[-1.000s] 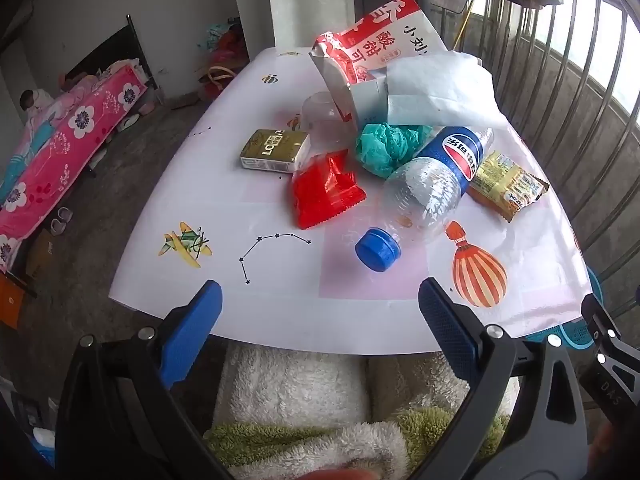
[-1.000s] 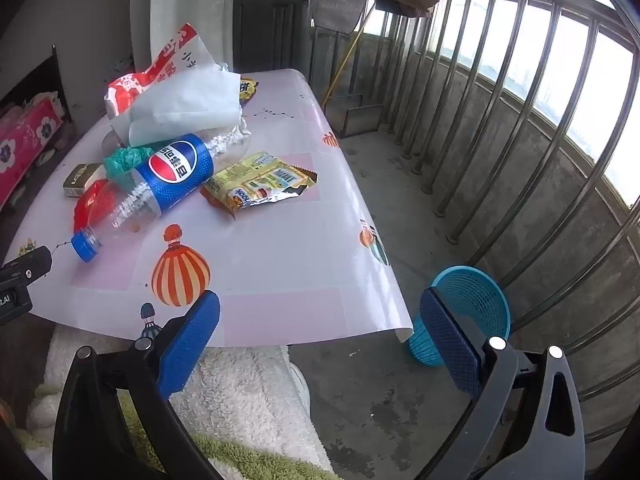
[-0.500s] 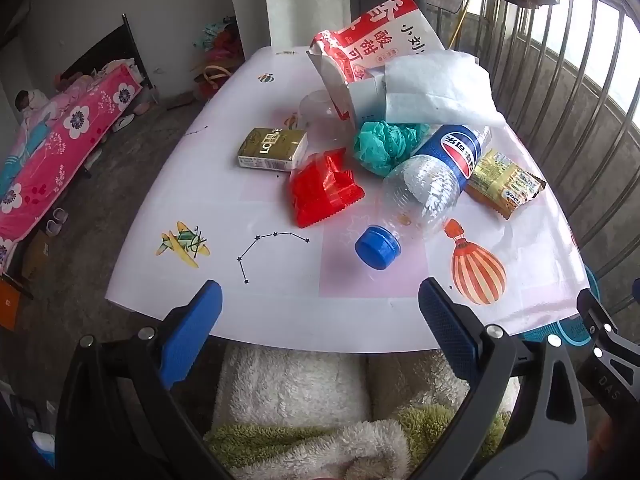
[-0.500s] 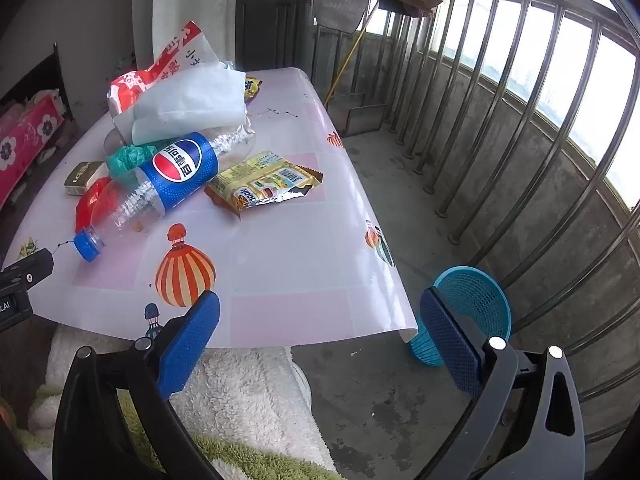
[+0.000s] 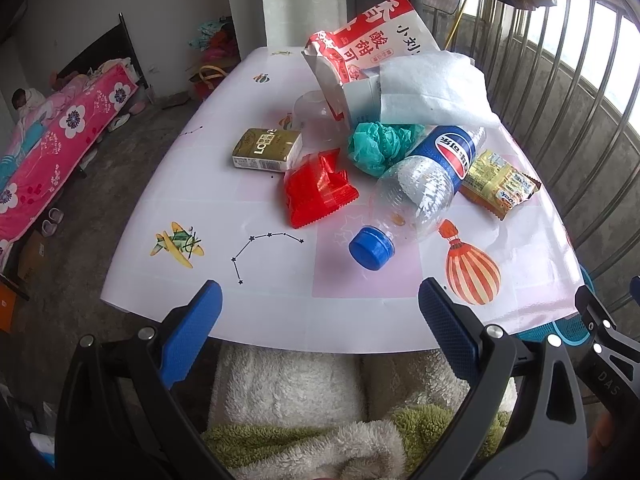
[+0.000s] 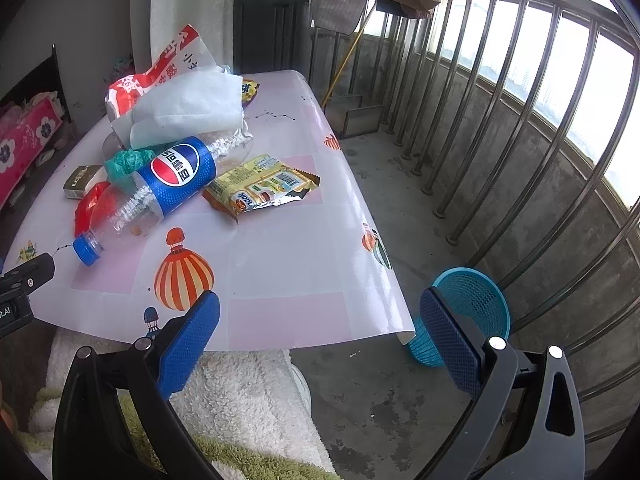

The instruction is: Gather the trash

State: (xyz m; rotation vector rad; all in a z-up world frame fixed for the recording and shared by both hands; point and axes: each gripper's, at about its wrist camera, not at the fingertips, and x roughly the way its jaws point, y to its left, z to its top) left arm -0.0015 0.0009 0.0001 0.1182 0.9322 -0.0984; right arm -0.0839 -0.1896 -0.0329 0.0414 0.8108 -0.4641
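Trash heaped mid-desk [image 5: 260,304], near to far: clear Pepsi bottle with blue cap [image 5: 424,188], red crinkled wrapper [image 5: 316,192], yellow snack packet [image 5: 498,188], red-white bag [image 5: 364,52]. Left gripper [image 5: 316,312] and right gripper [image 6: 320,320]: jaws spread, empty, at near edge.

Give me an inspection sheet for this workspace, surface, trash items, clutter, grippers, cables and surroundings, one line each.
Surface: low table under a white and pink printed cover.
Job's things: Pepsi bottle lying on its side, cap on; red wrapper; yellow snack wrapper; teal plastic wad; gold cigarette box; red and white bag with white paper on top; blue mesh basket on the floor by the table corner.
Clutter: clear cup, partly hidden.
Grippers: left gripper open, short of the table; right gripper open, empty.
Cables: nothing seen.
Surroundings: metal railing, concrete floor, pink floral bedding, fleece blanket.
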